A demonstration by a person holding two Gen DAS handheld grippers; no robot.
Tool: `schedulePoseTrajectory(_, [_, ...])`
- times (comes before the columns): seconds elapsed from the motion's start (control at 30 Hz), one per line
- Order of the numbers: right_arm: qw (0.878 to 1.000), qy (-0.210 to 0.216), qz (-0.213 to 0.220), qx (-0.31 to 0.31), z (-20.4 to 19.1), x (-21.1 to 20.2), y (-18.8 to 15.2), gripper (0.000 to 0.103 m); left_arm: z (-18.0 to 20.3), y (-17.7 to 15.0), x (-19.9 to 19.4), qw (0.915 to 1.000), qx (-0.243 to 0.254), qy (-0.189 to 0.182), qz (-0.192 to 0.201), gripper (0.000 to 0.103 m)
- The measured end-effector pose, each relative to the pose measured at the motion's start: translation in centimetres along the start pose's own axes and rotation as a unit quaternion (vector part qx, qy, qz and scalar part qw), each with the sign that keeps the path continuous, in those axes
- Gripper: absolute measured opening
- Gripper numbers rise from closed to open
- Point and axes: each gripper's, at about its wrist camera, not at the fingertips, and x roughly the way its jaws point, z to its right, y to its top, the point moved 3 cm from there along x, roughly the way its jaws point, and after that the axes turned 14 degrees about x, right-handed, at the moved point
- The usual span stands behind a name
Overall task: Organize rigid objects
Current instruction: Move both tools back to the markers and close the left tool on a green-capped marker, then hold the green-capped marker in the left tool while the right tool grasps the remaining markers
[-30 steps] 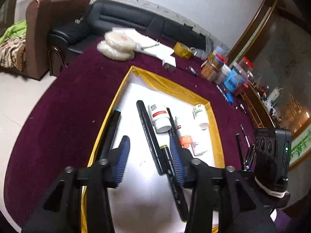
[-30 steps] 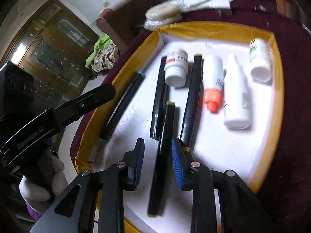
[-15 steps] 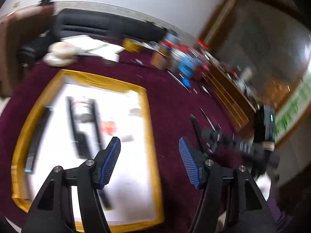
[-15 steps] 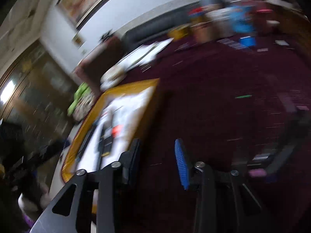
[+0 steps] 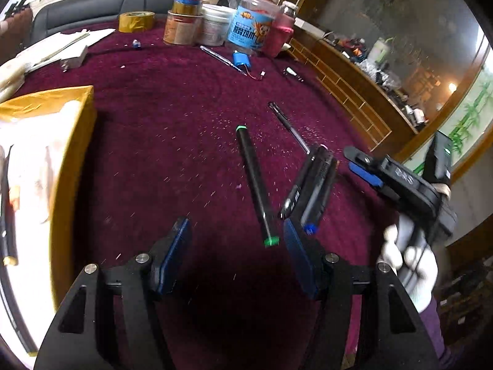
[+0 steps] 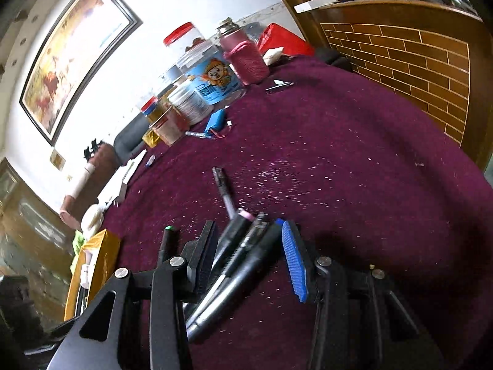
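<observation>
Green-tipped marker (image 5: 255, 182) fully visible left only.

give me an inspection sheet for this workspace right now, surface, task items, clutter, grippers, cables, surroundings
Surface: maroon cloth, speckled with light flecks.
Job's things: green-tipped marker lying loose; cluster of dark pens beside it; slim pen behind; gold-rimmed tray at left.
Clutter: jars and tins, tape roll, blue battery pack.
Grippers: left gripper open, above the cloth; right gripper open, jaws either side of the pen cluster.
Cables: thin lead on the battery pack.
Surroundings: black sofa, wooden counter, framed painting.
</observation>
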Motion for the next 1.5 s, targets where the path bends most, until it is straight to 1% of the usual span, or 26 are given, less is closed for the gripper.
schedulePoseTrajectory(0.07, [1.0,0.01,-0.003,0.012,1.0,0.0,0.1,0.039,0.8,0.8,1.3,0.9999,0.008,0.01,-0.006,0.061])
schedulePoseTrajectory(0.13, [1.0,0.024,0.007,0.011,1.3,-0.5,0.4,0.04,1.5,1.3,2.5,0.9997,0.017,0.015,-0.01,0.061])
schedulePoseTrajectory(0.17, [1.0,0.021,0.013,0.009,1.3,-0.8,0.3,0.042,1.7,1.5,2.9,0.9996,0.019,0.018,-0.012,0.061])
schedulePoseTrajectory(0.27, [1.0,0.023,0.016,-0.006,0.6,-0.6,-0.1,0.043,2.3,2.3,4.5,0.9991,0.025,0.029,-0.018,0.061])
schedulePoseTrajectory(0.33, [0.999,0.022,0.019,-0.018,0.3,-0.5,-0.3,0.044,2.5,2.7,5.4,0.9985,0.032,0.042,-0.016,0.061])
schedulePoseTrajectory(0.4, [0.999,0.023,0.017,-0.025,0.0,-0.4,-0.4,0.047,2.4,3.2,6.5,0.9971,0.044,0.06,-0.018,0.061])
schedulePoseTrajectory(0.47, [0.999,0.024,0.016,-0.024,0.1,-0.3,-0.4,0.049,2.1,3.5,7.7,0.9952,0.055,0.078,-0.022,0.05])
schedulePoseTrajectory(0.53, [0.999,0.024,0.014,-0.02,0.2,-0.2,-0.4,0.049,1.6,3.4,7.9,0.993,0.061,0.101,-0.008,0.027])
schedulePoseTrajectory(0.6, [1.0,0.022,0.013,-0.018,0.3,-0.1,-0.4,0.049,1.4,3.1,7.6,0.9929,0.064,0.1,-0.007,0.016])
schedulePoseTrajectory(0.67, [1.0,0.021,0.011,-0.018,0.3,0.0,-0.4,0.049,1.1,2.5,7.0,0.9939,0.064,0.089,-0.01,0.016])
schedulePoseTrajectory(0.73, [1.0,0.02,0.008,-0.018,0.3,0.1,-0.4,0.05,1.0,2.1,6.5,0.9944,0.061,0.086,-0.012,0.016])
schedulePoseTrajectory(0.8, [1.0,0.016,0.005,-0.019,0.3,0.2,-0.5,0.053,1.0,1.7,6.4,0.9948,0.06,0.081,-0.014,0.016])
schedulePoseTrajectory(0.87, [1.0,0.014,0.007,-0.02,0.2,0.2,-0.5,0.053,1.1,1.9,6.6,0.9944,0.059,0.087,-0.012,0.019])
schedulePoseTrajectory(0.9, [1.0,0.013,0.007,-0.02,0.2,0.2,-0.5,0.053,1.2,2.2,6.8,0.9941,0.06,0.089,-0.01,0.024])
schedulePoseTrajectory(1.0, [1.0,0.008,0.006,-0.019,0.3,0.3,-0.5,0.054,1.9,2.5,7.4,0.9913,0.083,0.102,-0.005,0.025])
schedulePoseTrajectory(1.03, [1.0,0.005,0.004,-0.019,0.4,0.3,-0.5,0.054,2.1,2.5,7.5,0.99,0.092,0.107,-0.003,0.02])
schedulePoseTrajectory(1.07, [1.0,0.003,0.003,-0.018,0.4,0.4,-0.5,0.054,2.0,2.6,7.4,0.9909,0.09,0.1,0.001,0.015])
schedulePoseTrajectory(1.1, [1.0,0.001,0.002,-0.018,0.4,0.5,-0.5,0.054,1.7,2.5,7.2,0.9926,0.081,0.09,0.004,0.012])
schedulePoseTrajectory(1.17, [1.0,-0.003,-0.001,-0.017,0.4,0.6,-0.5,0.054,0.7,2.2,6.5,0.9958,0.054,0.073,0.009,0.012])
schedulePoseTrajectory(1.23, [1.0,-0.006,-0.003,-0.017,0.4,0.7,-0.6,0.054,0.2,1.9,5.4,0.9969,0.038,0.067,0.016,0.012])
schedulePoseTrajectory(1.37, [1.0,-0.013,-0.007,-0.017,0.5,0.9,-0.6,0.054,0.2,1.2,3.1,0.9971,0.03,0.06,0.035,0.012])
schedulePoseTrajectory(1.5, [1.0,-0.022,-0.009,-0.015,0.6,1.1,-0.6,0.054,0.2,0.4,1.3,0.9979,0.016,0.038,0.051,0.012])
